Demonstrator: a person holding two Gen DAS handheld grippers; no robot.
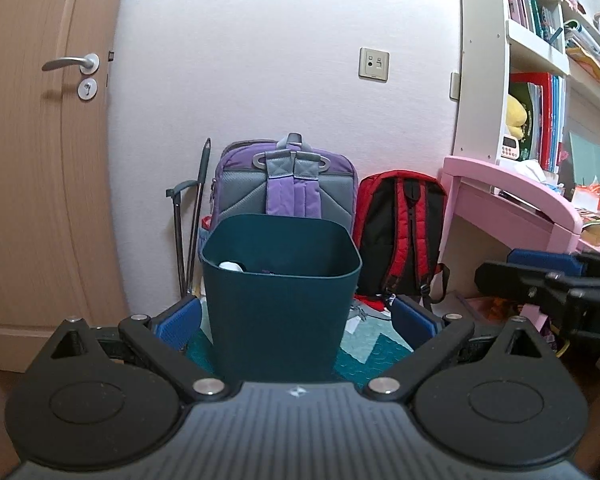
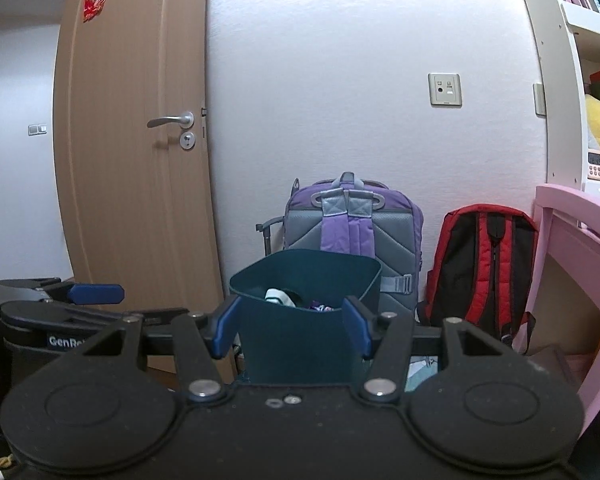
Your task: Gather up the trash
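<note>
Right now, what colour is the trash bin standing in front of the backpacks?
Dark teal. The bin shows best in the left wrist view.

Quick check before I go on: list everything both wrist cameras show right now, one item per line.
trash bin: one, dark teal, on the floor straight ahead, some white and purple trash inside
purple backpack: one, purple and grey, behind the bin against the wall
red backpack: one, red and black, right of the purple one
door: one, light wood, left, silver handle
desk: one, pink, right
bookshelf: one, white, above the desk, holding books
wall socket: one, beige, on the wall
left tongs: open, empty, either side of the bin in view
right tongs: open, empty
</note>
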